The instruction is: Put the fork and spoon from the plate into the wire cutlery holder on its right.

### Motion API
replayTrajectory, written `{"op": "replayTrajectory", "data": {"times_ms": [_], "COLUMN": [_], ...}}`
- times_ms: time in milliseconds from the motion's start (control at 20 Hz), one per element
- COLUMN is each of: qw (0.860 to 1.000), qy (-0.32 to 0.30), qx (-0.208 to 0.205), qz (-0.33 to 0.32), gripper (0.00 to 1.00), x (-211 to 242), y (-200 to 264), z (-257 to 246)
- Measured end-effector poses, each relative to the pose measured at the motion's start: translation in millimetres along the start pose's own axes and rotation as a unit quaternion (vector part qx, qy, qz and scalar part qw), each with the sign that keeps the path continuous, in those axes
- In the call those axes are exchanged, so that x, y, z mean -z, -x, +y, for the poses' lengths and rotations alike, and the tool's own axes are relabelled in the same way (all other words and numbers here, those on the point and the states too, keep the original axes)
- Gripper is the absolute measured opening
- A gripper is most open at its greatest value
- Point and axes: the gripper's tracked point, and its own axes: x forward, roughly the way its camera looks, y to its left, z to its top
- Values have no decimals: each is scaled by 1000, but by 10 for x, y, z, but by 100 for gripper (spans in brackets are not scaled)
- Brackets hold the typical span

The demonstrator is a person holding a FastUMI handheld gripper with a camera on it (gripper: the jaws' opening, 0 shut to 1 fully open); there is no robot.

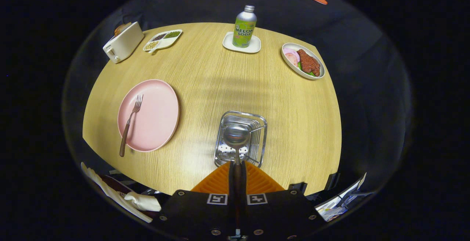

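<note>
My gripper [237, 164] is shut on the spoon [236, 137], with its dark handle pinched between both fingers and its metal bowl sticking forward. The spoon's bowl hovers over the wire cutlery holder [257, 118], a shiny metal basket just ahead of the fingers on the wooden table [220, 76]. To the holder's left lies the pink plate [154, 120]. On the plate rests the fork [130, 121], tines pointing away from me, its brown handle hanging over the plate's near rim.
Far side of the table: a white toaster [123, 43], a divided dish of beans [162, 40], a soda bottle [244, 26] on a white coaster, and an oval plate of food [303, 60]. The table's near edge runs just under the fingers.
</note>
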Motion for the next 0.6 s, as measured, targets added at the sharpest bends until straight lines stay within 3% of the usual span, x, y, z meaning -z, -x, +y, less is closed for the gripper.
{"op": "replayTrajectory", "data": {"times_ms": [400, 600], "qw": [1000, 999], "qy": [2, -8], "qx": [6, 14], "qz": [7, -29], "gripper": [13, 25], "x": [-122, -246], "y": [-27, 105], "z": [-38, -81]}}
